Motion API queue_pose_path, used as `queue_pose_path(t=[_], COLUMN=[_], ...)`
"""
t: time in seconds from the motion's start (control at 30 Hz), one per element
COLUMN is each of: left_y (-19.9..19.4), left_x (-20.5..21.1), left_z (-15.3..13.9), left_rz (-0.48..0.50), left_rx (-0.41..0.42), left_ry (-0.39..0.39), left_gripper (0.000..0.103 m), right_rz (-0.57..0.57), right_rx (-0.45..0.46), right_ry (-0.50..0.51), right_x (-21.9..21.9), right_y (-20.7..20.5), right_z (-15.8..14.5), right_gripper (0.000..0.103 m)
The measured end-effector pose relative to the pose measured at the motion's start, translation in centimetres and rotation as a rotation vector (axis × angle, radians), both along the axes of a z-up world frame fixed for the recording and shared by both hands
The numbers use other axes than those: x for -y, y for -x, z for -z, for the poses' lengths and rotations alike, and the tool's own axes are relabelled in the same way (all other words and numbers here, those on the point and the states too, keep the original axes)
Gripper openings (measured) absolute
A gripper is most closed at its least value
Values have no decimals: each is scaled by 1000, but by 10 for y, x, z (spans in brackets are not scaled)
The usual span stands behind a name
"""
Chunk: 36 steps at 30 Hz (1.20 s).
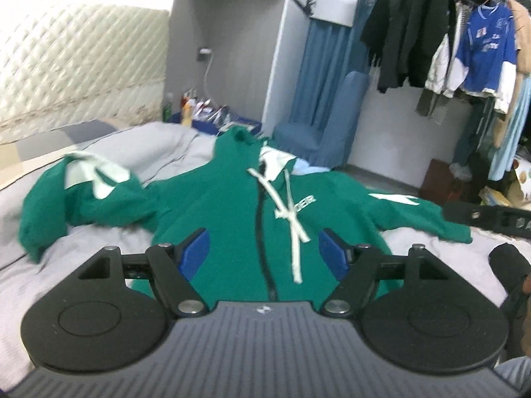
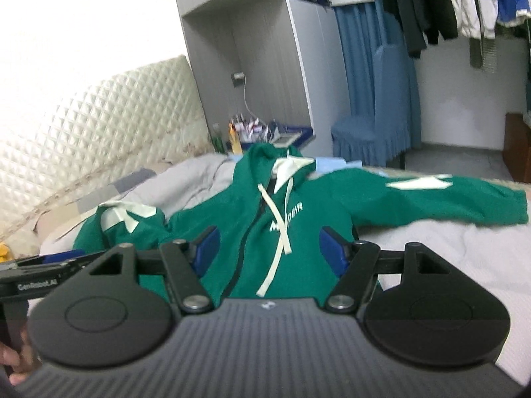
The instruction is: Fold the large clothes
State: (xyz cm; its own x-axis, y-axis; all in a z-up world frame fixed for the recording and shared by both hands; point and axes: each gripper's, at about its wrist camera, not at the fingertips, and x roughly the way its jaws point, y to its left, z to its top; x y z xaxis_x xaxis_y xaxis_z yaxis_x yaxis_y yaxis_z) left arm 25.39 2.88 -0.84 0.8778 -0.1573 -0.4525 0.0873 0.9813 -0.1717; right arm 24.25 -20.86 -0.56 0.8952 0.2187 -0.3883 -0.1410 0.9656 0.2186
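A green zip hoodie (image 1: 232, 205) with white drawstrings and white sleeve patches lies face up on the grey bed (image 1: 66, 265), hood pointing away. Its left sleeve (image 1: 83, 192) is bunched up; its right sleeve (image 1: 415, 212) lies stretched out. My left gripper (image 1: 264, 248) is open and empty, above the hoodie's lower front. In the right wrist view the hoodie (image 2: 298, 232) fills the middle. My right gripper (image 2: 267, 248) is open and empty, above the hem. The left gripper's body (image 2: 36, 275) shows at the left edge there; the right gripper's body (image 1: 491, 222) shows at the right edge of the left wrist view.
A quilted headboard (image 1: 83, 66) stands at the left. A cluttered bedside table (image 1: 212, 116) and a blue-covered chair (image 1: 325, 126) are beyond the bed. Hanging clothes (image 1: 448, 33) fill a rack at the right. A brown box (image 1: 441, 179) sits on the floor.
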Motion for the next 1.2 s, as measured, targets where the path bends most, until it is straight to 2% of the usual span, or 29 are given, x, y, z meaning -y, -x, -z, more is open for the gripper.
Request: queue_pose_path(t=[0.23,0.33,0.43,0.6,0.63,0.77,0.83,0.87,0.97,1.0,1.07,1.2], left_y=[-10,-11,-11,-14,-16,-23,-27,-28,-30,-31,-32,-36], left_x=[6,10,11,9,8,2,-1,-2,-5,-7,-8,-12], left_z=[41,58,69,78,80,92,95,96,98,99,100,102], left_rz=[-14,-27,-11,-4,3,13,25,27,29,27,12,-17], left_rx=[-28,-39,-36,-30,-30,-39,-56,-61,-66,-65,-70,-79], left_ry=[20,-39,-35,-36,-33,-34,-21,-17,-2,2,-4,-15], left_gripper=[77,77,77,79,83,84,84,84,97,100,102,103], right_rz=[17,36,31,65,73,104,114,114,116,121,151,211], right_rx=[26,14,-20,-48,-45,-27,-16,-13,-16,-14,-14,-21], right_ry=[61,76,107,108,112,137,151,154,150,144,154,142], right_x=[-4,-2,-4,-6,-7,-8,-9,-10,-8,-7,-5,5], right_y=[6,7,6,-3,-4,-5,-4,-4,-7,-8,-11,-13], right_z=[37,60,74,81,82,81,80,80,81,81,81,81], right_gripper=[69,69,69,69,69,70,77,78,84,93,103,103])
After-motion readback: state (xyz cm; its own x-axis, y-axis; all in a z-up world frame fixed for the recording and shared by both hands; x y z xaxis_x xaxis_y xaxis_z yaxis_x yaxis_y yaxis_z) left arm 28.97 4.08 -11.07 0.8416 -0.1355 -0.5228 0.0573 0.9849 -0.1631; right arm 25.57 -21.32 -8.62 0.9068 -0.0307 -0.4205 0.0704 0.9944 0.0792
